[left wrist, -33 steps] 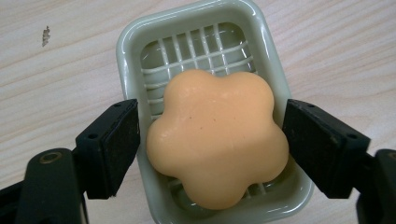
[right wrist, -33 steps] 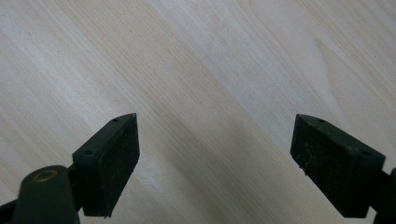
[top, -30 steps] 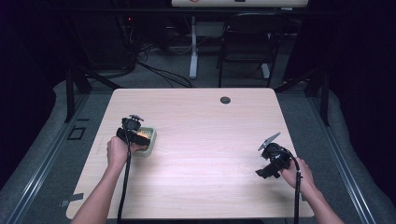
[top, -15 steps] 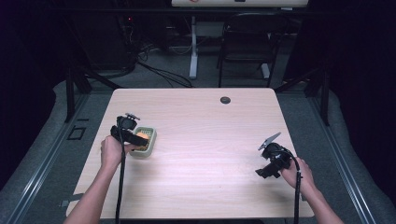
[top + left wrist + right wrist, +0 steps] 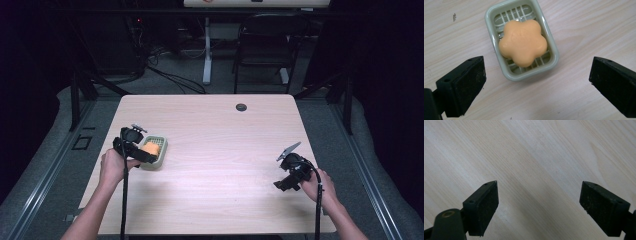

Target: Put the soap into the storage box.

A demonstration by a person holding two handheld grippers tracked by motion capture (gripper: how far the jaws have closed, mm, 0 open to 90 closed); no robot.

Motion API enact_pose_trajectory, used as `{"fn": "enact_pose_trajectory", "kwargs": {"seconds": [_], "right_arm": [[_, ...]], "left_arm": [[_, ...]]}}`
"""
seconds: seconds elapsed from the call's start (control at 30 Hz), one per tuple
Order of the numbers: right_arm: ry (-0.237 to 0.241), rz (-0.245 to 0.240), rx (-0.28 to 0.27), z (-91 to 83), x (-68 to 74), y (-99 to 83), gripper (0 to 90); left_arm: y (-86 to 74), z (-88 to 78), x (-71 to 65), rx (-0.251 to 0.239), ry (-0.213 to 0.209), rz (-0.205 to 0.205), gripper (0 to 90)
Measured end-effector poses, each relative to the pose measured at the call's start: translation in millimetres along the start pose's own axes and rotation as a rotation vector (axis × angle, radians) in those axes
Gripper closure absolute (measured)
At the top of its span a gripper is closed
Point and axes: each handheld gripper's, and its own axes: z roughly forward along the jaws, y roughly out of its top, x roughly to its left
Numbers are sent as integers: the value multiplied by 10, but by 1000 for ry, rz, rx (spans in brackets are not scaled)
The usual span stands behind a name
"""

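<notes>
Since the earlier frames, the left gripper [image 5: 146, 152] has pulled back a little toward the left edge of the desk [image 5: 220, 195], and its jaws have just been opening; now they stand spread wide with nothing between them. Below them, in the left gripper view, the orange flower-shaped soap [image 5: 523, 43] lies flat inside the pale green soap dish [image 5: 552, 50], resting on the ribs of the dish and filling most of it. The dish stands near the left edge of the desk, about halfway along it. To me this looks like a finished placing: the soap is let go and sits on the ribs so that water can run off. The right gripper [image 5: 285, 172] waits near the right edge, well apart from the dish, its jaws also spread over bare wood.
</notes>
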Motion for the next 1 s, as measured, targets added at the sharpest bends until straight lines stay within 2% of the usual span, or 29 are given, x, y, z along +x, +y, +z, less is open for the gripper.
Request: {"fn": "enact_pose_trajectory", "kwargs": {"seconds": [0.27, 0.57, 1.0], "right_arm": [[4, 0, -1, -2, 6, 3, 153], [5, 3, -3, 1, 11, 2, 153], [-3, -9, 10, -9, 12, 2, 153]], "left_arm": [[-143, -101, -42, 7, -23, 13, 1], [-394, -216, -70, -2, -78, 9, 0], [-656, -246, -124, 12, -99, 2, 0]]}}
